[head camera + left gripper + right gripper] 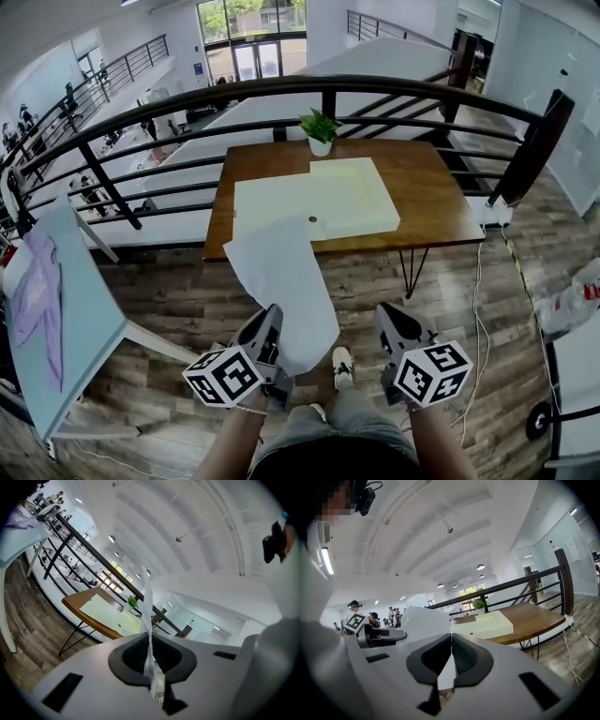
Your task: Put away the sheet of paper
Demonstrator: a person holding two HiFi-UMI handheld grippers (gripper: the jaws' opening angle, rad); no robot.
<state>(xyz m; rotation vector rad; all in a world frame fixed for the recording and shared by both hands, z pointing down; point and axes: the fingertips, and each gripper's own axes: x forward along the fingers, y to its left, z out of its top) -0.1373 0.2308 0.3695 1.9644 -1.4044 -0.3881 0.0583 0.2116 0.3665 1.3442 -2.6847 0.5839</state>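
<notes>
The white sheet of paper (286,281) hangs in the air over the wooden floor, its top edge reaching the front of the wooden table (431,178). My left gripper (272,323) is shut on the sheet's lower corner. In the left gripper view the paper (149,606) stands edge-on, pinched between the jaws of the left gripper (150,644). My right gripper (394,323) is held beside it, apart from the sheet. Its jaws are shut with nothing between them in the right gripper view (451,641), where the paper (423,620) shows to the left.
Pale yellow-green flat boxes (352,192) and a small potted plant (320,127) sit on the table. A black railing (281,89) runs behind it. A light-blue table (66,319) with a purple cloth (33,291) stands left. Cables (478,281) lie on the floor at right.
</notes>
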